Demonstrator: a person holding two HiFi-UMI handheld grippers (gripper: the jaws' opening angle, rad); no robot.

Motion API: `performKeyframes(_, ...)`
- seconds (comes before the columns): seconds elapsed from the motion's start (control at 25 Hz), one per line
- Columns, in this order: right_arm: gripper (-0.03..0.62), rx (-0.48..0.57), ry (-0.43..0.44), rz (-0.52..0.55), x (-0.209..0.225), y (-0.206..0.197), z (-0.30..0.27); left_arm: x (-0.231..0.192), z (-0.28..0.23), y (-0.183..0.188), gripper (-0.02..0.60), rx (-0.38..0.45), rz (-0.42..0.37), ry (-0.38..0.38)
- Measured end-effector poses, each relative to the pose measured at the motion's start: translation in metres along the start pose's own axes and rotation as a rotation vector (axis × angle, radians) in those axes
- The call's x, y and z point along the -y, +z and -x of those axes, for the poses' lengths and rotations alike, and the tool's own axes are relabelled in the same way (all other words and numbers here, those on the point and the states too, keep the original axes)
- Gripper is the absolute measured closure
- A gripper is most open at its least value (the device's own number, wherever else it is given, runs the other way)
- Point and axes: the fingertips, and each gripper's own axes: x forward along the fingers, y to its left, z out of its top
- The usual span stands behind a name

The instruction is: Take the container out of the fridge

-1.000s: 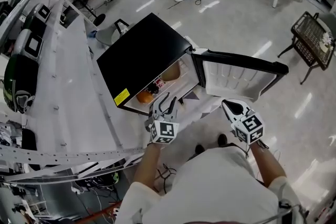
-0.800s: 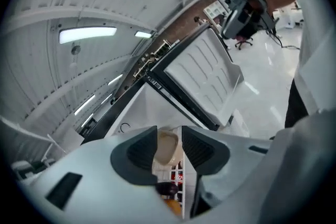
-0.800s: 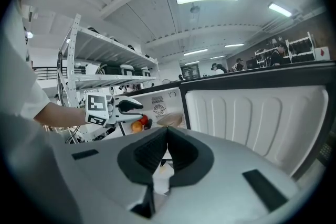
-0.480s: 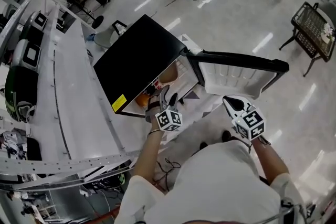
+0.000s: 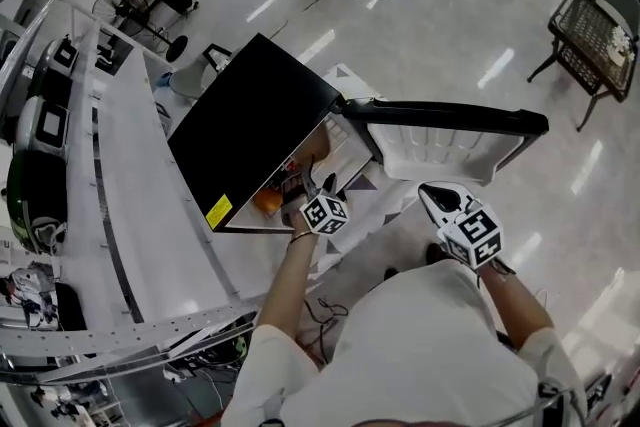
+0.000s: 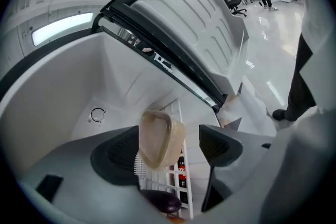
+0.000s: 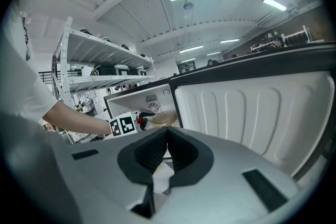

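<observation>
A black mini fridge (image 5: 250,130) stands with its door (image 5: 450,125) swung open to the right. On its wire shelf (image 6: 176,176) a beige translucent container (image 6: 157,139) stands upright. My left gripper (image 6: 166,126) reaches inside the fridge. Its jaws are opening with the container between them; the left pad (image 6: 118,157) is close beside it and the right pad (image 6: 218,144) is apart from it. In the head view the left gripper (image 5: 312,185) is at the fridge mouth. My right gripper (image 5: 432,195) hangs outside by the door, jaws shut on nothing (image 7: 167,136).
A purple eggplant (image 6: 161,201) lies on the shelf in front of the container, with red-labelled bottles (image 6: 181,165) below. An orange item (image 5: 265,200) sits in the fridge. Metal shelving (image 5: 120,175) runs along the left. A black wire rack (image 5: 600,65) stands far right.
My left gripper has gone forward from in front of the fridge into its opening. The right gripper has stayed by the door.
</observation>
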Motion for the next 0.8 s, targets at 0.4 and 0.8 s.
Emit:
performKeyframes(0.4,0.588,-0.004,-0.029,-0.031,0.018,0.001,0.008,0.008,-0.049,-0.014,0.212,-0.103,-0.07,0.02)
performKeyframes(0.8,0.588,-0.011,-0.033,-0.038,0.032,0.004,0.017,0.001,-0.082,-0.026,0.209,-0.178,-0.059,0.05)
